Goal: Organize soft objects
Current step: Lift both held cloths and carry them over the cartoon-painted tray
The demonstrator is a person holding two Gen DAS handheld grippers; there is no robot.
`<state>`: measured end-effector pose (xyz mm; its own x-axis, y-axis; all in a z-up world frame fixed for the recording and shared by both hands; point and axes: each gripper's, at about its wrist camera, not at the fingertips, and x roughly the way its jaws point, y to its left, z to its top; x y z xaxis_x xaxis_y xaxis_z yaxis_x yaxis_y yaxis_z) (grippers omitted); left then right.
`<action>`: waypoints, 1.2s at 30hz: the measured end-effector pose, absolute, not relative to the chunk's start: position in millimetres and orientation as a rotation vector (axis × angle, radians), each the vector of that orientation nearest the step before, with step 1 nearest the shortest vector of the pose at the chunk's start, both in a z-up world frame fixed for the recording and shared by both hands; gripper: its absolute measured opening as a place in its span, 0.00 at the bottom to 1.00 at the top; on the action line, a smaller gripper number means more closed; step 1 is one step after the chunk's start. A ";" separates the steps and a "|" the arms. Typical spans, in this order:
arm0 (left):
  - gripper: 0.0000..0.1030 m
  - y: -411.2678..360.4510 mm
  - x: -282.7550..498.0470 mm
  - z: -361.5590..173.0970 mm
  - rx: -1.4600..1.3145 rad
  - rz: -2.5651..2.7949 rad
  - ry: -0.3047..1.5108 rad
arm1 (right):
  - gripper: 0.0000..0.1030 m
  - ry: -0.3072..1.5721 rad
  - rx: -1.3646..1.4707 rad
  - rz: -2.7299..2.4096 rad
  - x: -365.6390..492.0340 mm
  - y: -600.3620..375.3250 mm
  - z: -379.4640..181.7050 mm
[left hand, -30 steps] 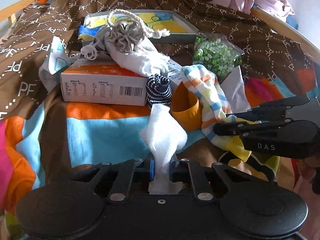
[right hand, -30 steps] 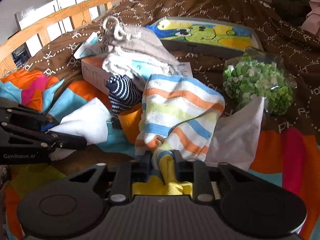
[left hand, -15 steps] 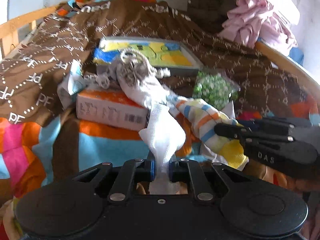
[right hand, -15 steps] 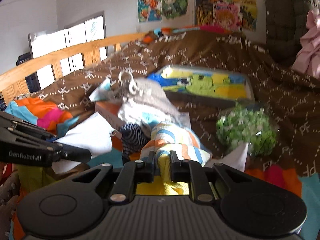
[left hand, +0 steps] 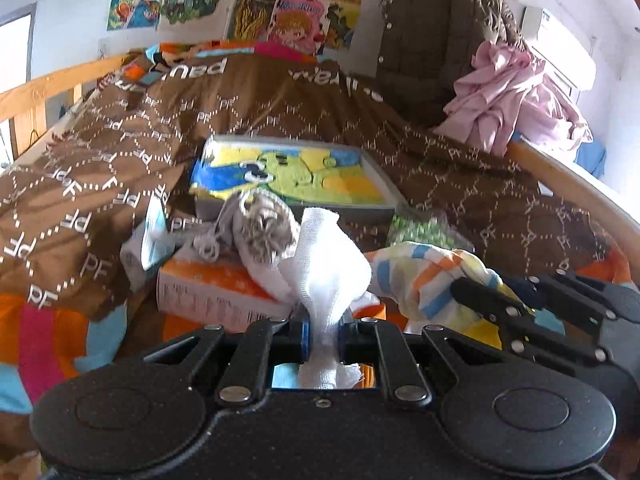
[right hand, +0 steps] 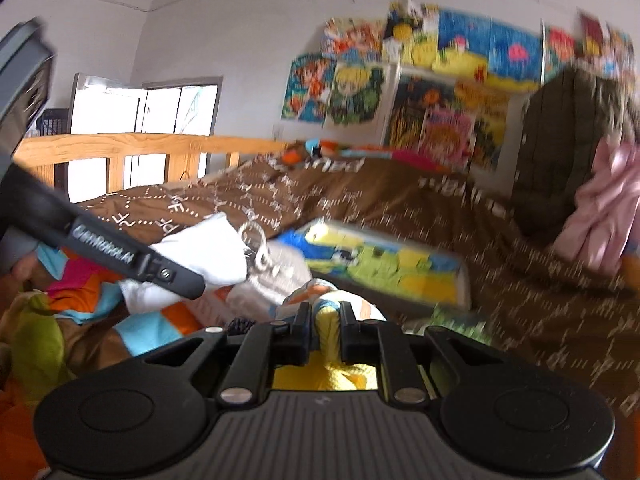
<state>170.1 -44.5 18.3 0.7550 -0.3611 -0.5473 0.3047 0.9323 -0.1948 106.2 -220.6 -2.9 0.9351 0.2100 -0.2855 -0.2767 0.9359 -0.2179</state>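
Note:
My left gripper [left hand: 323,330] is shut on a white sock [left hand: 326,268] that stands up between its fingers, lifted above the bed. To its right my right gripper [left hand: 486,300] grips a striped sock [left hand: 420,276] with orange, blue and yellow bands. In the right wrist view that gripper [right hand: 325,330] is shut on the striped sock [right hand: 326,312], and the left gripper [right hand: 176,278] with the white sock [right hand: 204,248] is at the left. A grey drawstring pouch [left hand: 260,232] lies on an orange and white box [left hand: 216,292].
A flat picture box [left hand: 292,176] lies further back on the brown quilt [left hand: 100,168]. A bag of green pieces [left hand: 424,232] sits behind the striped sock. A pink garment [left hand: 516,96] and a dark jacket [left hand: 432,44] hang at the back right. A wooden bed rail [right hand: 132,146] runs along the left.
Both grippers have risen and tilted upward, lifting the white sock and the striped sock off the bed. The wall posters now show, and the right wrist view is motion-blurred.

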 end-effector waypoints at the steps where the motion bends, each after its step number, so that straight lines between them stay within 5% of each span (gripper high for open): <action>1: 0.13 -44.3 172.5 20.1 -0.098 -0.362 0.608 | 0.14 0.240 -0.279 0.242 104.9 -218.5 -1.9; 10: 0.13 -50.1 217.4 40.2 -0.126 -0.334 0.538 | 0.14 0.108 -0.348 0.187 135.3 -209.3 14.5; 21: 0.13 -79.0 330.0 53.5 -0.103 -0.334 0.485 | 0.14 0.051 -0.206 0.118 267.9 -235.7 26.8; 36: 0.13 -126.1 475.7 1.3 -0.199 -0.298 0.605 | 0.14 0.201 0.144 0.098 388.5 -319.8 -4.9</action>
<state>475.7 -126.1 1.3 0.7821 -0.3315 -0.5277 0.2161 0.9385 -0.2692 388.5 -319.8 -4.9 0.9752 0.1115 -0.1913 -0.0829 0.9849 0.1517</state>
